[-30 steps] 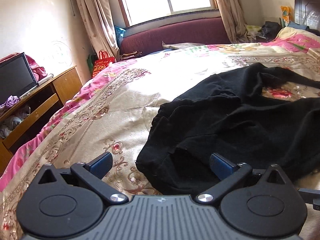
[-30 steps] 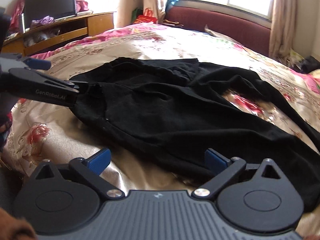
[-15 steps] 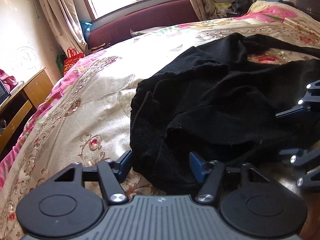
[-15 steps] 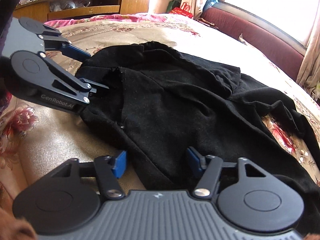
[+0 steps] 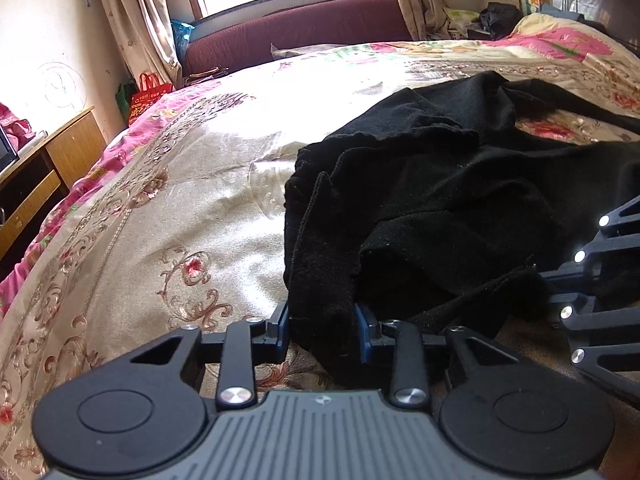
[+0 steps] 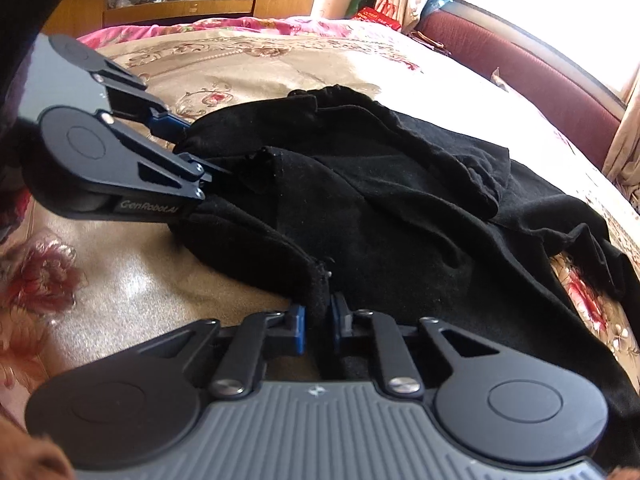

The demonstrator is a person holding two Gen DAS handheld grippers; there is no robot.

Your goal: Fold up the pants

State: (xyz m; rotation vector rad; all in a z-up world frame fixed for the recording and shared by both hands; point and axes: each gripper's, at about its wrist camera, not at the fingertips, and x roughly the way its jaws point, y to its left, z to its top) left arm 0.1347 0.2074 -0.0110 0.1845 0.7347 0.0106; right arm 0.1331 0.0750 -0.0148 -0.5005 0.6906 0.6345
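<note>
Black pants (image 5: pixel 460 184) lie crumpled on a floral bedspread (image 5: pixel 192 184); they also show in the right wrist view (image 6: pixel 400 208). My left gripper (image 5: pixel 322 332) is shut on a bunched fold at the near left edge of the pants. My right gripper (image 6: pixel 318 322) is shut on the near edge of the pants further right. The left gripper also shows in the right wrist view (image 6: pixel 188 168), biting the cloth. The right gripper's arms show at the right edge of the left wrist view (image 5: pixel 592 280).
A maroon sofa (image 5: pixel 304 36) stands under the window beyond the bed. A wooden TV cabinet (image 5: pixel 44 176) stands left of the bed. Red bags (image 5: pixel 150 90) sit on the floor by the curtain. Pillows and clutter (image 5: pixel 560 32) lie at the far right.
Both grippers moved forward onto the near edge of the pants and closed on the cloth. The fabric between them has bunched up.
</note>
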